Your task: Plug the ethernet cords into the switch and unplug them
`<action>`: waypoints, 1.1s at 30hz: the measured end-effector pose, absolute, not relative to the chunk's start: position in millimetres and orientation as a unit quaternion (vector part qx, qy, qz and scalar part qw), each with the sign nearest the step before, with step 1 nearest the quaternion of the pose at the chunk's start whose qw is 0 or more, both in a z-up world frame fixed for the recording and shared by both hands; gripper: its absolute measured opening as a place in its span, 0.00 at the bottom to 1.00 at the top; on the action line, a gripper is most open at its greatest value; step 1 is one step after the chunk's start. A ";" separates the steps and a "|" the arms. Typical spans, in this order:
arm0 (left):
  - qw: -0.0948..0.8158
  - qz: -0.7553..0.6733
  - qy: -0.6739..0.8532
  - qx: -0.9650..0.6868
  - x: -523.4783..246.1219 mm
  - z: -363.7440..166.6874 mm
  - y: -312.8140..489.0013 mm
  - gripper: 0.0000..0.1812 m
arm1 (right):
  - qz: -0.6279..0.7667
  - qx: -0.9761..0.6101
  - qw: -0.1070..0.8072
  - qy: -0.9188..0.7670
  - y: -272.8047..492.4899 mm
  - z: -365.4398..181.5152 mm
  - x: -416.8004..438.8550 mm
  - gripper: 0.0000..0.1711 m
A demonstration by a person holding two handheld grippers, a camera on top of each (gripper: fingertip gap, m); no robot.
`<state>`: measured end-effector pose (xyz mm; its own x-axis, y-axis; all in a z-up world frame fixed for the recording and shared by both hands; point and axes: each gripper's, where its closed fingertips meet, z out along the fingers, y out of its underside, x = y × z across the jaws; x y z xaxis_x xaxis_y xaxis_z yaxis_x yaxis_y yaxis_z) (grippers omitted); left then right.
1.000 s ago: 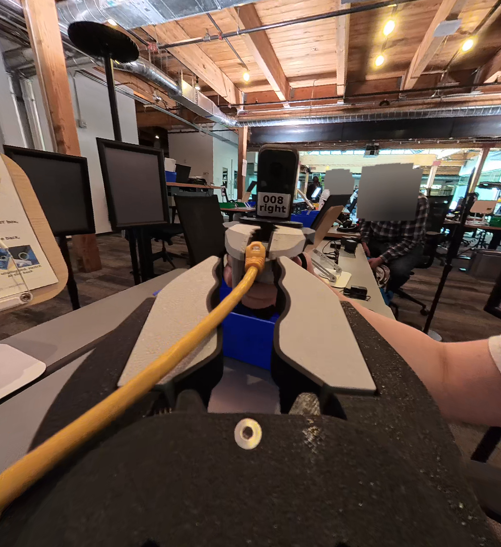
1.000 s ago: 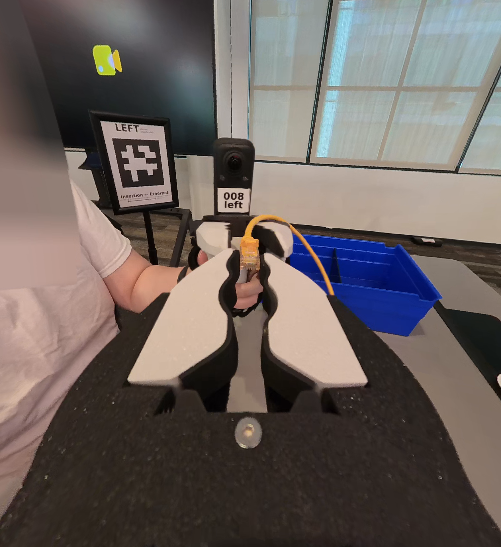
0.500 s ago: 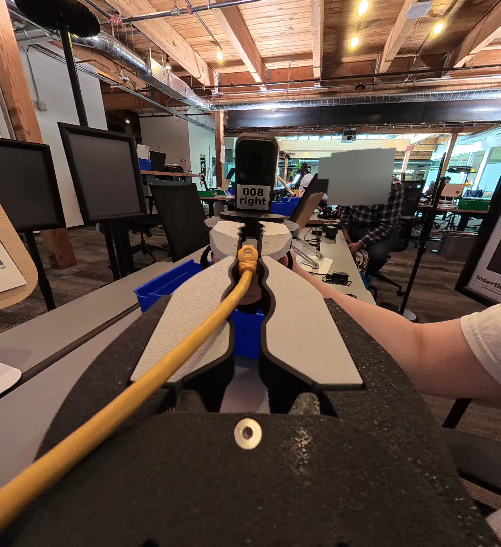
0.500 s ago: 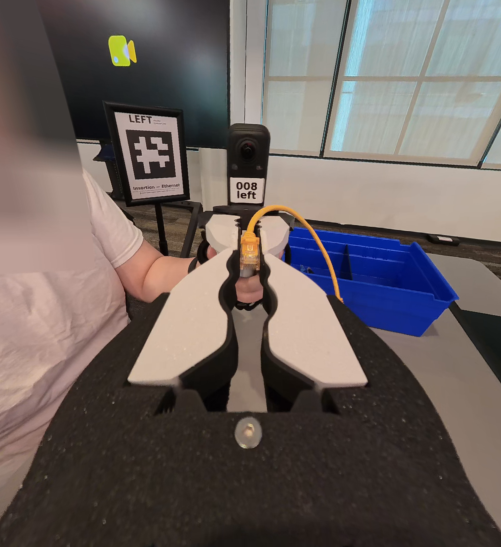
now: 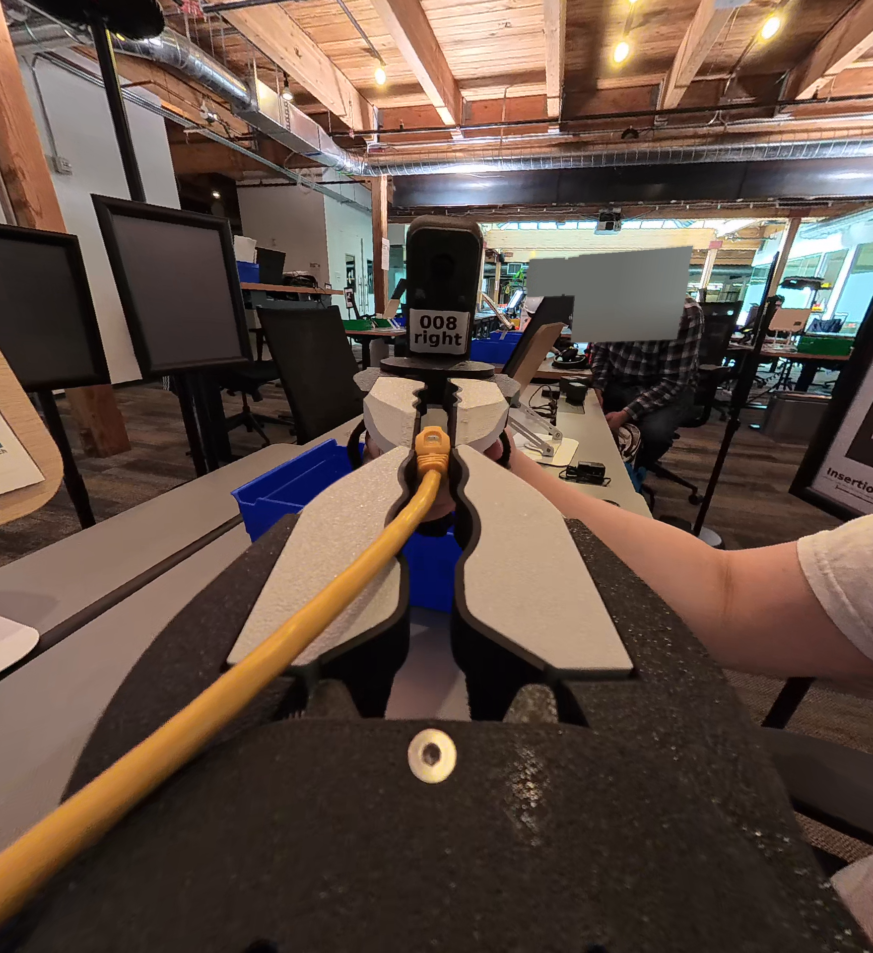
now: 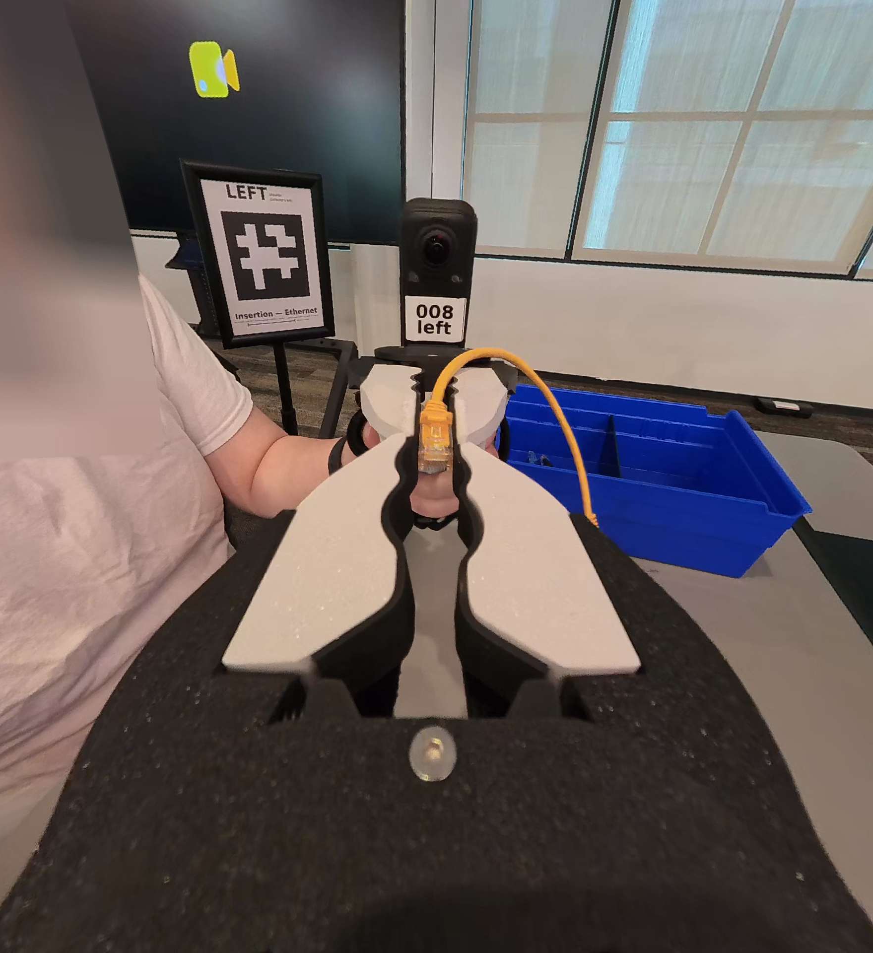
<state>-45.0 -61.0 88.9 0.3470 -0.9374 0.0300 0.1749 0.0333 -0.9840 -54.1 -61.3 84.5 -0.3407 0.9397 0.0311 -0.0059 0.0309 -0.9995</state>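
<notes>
The left tongs (image 5: 431, 466), wide apart a second ago, now squeeze the yellow cord (image 5: 321, 598) just behind its plug (image 6: 434, 438). The plug sits between the right tongs (image 6: 433, 454); I cannot tell if they pinch it. Only the right view shows the cord looping toward the blue bin (image 6: 681, 495) and a framed sign (image 6: 264, 258) with writing.

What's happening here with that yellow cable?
A person holds a two-finger gripper in each hand, tips facing each other above a grey table. The left gripper pinches a yellow ethernet cable just behind its plug. The right gripper has its fingertips on either side of that plug; whether it grips is unclear. No switch is in view, only a blue bin.
</notes>
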 end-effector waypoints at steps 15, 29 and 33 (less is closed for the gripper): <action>0.725 -0.231 0.254 -0.597 -143.7 108.5 -26.3 0.06 | 0.220 -0.722 0.514 -0.407 40.8 -9.6 -61.3 0.35; 0.724 -0.180 0.251 -0.617 -149.3 94.8 -25.6 0.07 | 0.083 -0.815 0.450 -0.356 36.7 -131.4 -78.1 0.47; 0.725 -0.189 0.240 -0.617 -155.1 94.8 -25.0 0.07 | 0.084 -0.823 0.451 -0.334 42.4 -137.4 -80.8 0.46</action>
